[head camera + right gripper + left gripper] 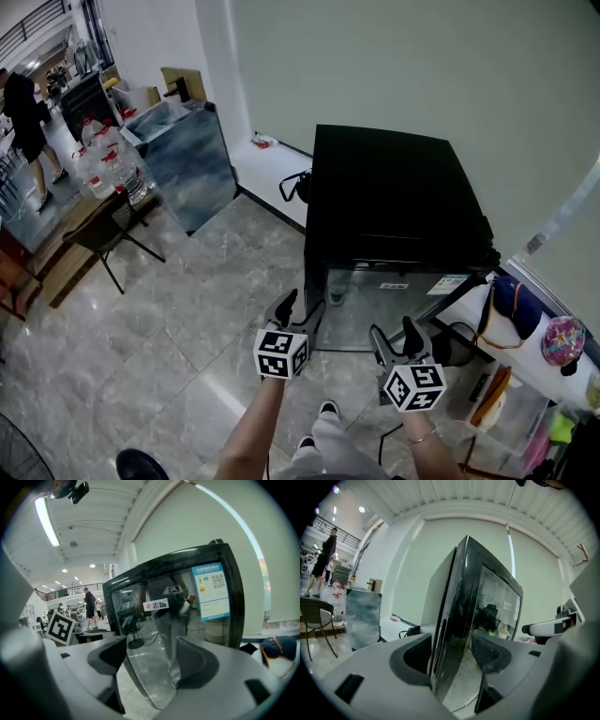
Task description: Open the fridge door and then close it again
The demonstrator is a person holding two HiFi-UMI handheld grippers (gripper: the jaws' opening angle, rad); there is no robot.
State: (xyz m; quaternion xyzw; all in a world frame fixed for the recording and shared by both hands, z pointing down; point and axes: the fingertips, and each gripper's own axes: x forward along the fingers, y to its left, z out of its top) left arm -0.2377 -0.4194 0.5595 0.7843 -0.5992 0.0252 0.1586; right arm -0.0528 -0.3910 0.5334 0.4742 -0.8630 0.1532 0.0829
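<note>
**Item: black glass-door fridge (394, 187), standing on the tiled floor (187, 328) against the pale green wall (375, 66), door (389, 305) lying shut.**

We are holding the left gripper (300, 307) at the door's left edge. Its jaws are spread and the edge is showing between them, though we cannot tell whether the pads are touching it. The right gripper (394, 332) is hovering before the glass, jaws likewise spread, pinching nothing. On the glass we are reading a white sticker (156, 604) marked 志高. The blue energy label (213, 591) is carrying a QR code, its print too small to read. A chair (98, 234) and water bottles (108, 164) are sitting well to the left. A blue cap (511, 302) and a pink cap (562, 339) are resting at the right.
</note>
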